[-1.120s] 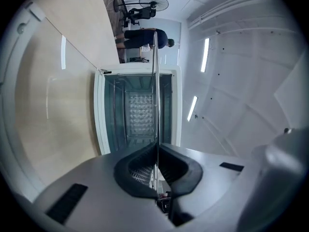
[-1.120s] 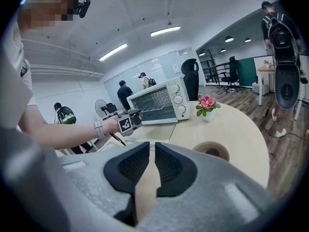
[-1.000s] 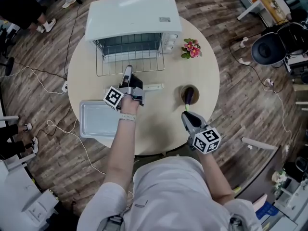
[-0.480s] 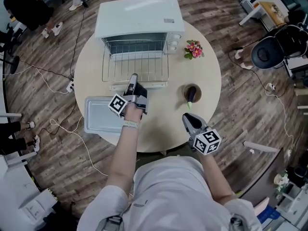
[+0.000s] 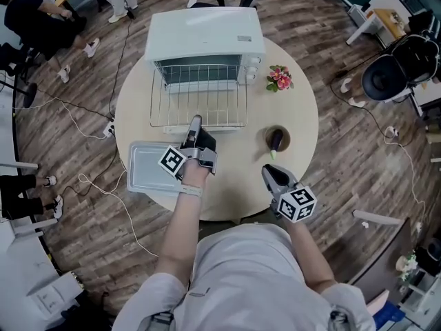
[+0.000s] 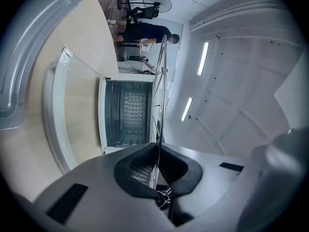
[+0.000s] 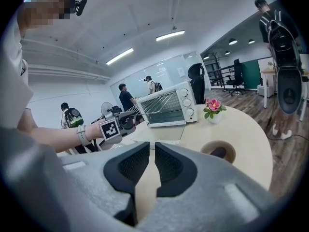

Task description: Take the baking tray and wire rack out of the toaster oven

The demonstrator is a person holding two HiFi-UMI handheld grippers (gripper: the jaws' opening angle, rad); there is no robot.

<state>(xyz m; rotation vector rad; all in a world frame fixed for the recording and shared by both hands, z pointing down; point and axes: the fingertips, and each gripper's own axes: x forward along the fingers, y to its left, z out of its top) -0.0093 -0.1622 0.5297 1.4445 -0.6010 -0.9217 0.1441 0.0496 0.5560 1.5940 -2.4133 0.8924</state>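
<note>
Clamping the front wire of the rack [image 5: 200, 101], the left gripper [image 5: 196, 121] has its jaws pressed tight together on that thin rod. In the left gripper view the rod runs straight out from between the pads [image 6: 136, 170]. Seen from that gripper [image 6: 157, 151], the rack [image 6: 162, 88] shows edge-on as one thin line leading to the oven [image 6: 126, 112].

From where I stand, the rack is slid most of the way out. Its far edge sits at the oven mouth and the rest reaches toward 6 o'clock, above the dropped door [image 5: 165, 125]. The oven [image 5: 205, 33] sits at 12 o'clock on the round table [image 5: 234, 185].

The tray [image 5: 153, 167] is already out. It lies flat at 8 o'clock on the table, just to the left of the hand holding the rack.

The right gripper [image 5: 267, 172] hangs over the table edge at 5 o'clock, pointing inward. Its jaws are drawn together to a thin slit with nothing between them, as the right gripper view [image 7: 152, 151] shows.

A small pink flower [image 5: 279, 78] stands at 2 o'clock beside the oven's knobs. A round hole [image 5: 277, 138] at 3 o'clock holds a dark thing with a green tip.
</note>
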